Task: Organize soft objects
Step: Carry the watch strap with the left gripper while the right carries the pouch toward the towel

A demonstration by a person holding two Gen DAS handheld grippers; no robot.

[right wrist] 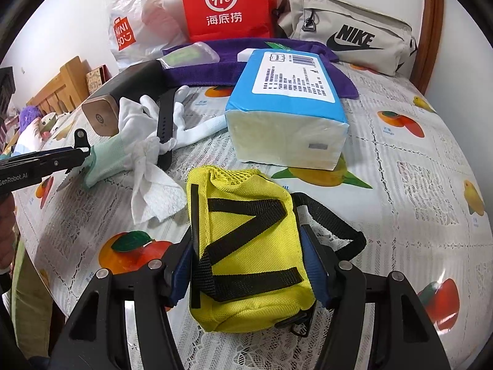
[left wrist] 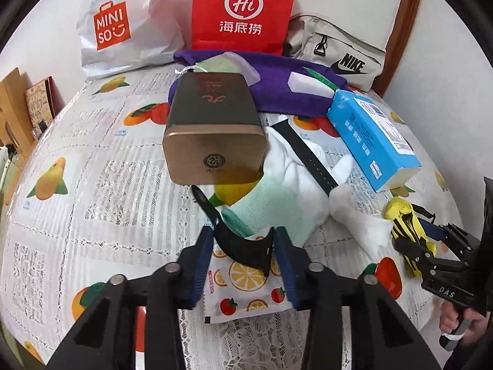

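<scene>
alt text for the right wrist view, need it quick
The right gripper clamps a yellow pouch with black straps on a fruit-print tablecloth. Behind it lie a blue tissue pack and white cloths; the left gripper enters at left.

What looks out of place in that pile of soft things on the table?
The brown tin box stands out: it is hard, and it lies tipped on its side on the white cloth and purple towel. A black watch strap lies across the same cloth. Nothing looks spilled or torn.

Left hand-held gripper (left wrist: 243, 246) angled down, jaws part-closed; right hand-held gripper (right wrist: 249, 265) likewise angled, jaws clamped
</scene>
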